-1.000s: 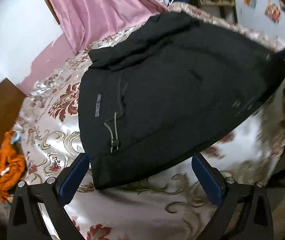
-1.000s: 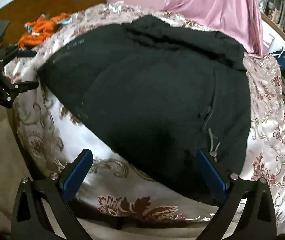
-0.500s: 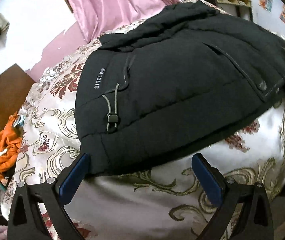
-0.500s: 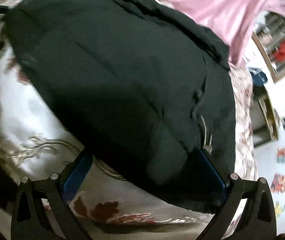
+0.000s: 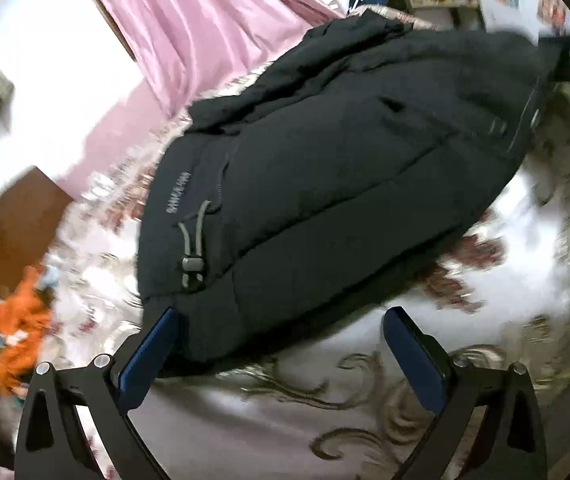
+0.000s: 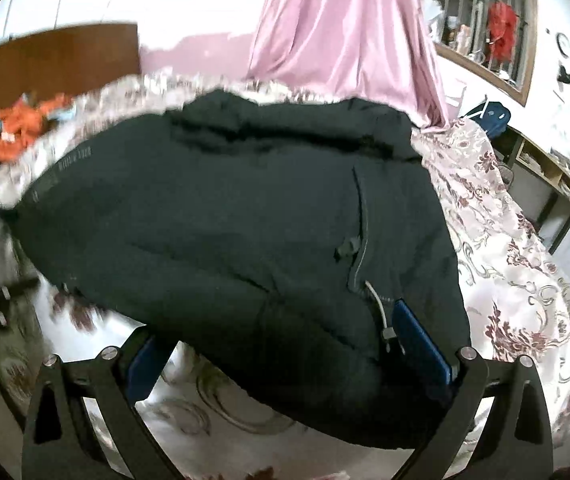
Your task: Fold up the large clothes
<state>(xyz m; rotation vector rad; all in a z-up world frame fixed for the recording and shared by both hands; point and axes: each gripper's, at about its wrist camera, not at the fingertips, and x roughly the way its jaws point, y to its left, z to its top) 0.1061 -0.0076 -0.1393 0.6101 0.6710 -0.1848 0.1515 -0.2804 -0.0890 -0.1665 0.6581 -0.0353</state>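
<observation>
At the frame's centre: the black padded jacket (image 5: 325,184) is lying spread on the floral bedspread (image 5: 365,412), hem corners nearest both cameras.
Left gripper (image 5: 281,344): jaws are standing wide, straddling the hem corner by the drawcord toggle (image 5: 192,264), gripping nothing.
Right gripper (image 6: 281,344): jaws are wide too, hem bulging between them, blue pad (image 6: 417,340) against fabric.
Just changed: 1 second ago both tongs were hanging back; now both are pressing into the hem.
Meaning: probably lining up 2 pinches for lifting the hem toward the collar.
Lower left: orange cloth (image 5: 21,340) is lying aside.
</observation>
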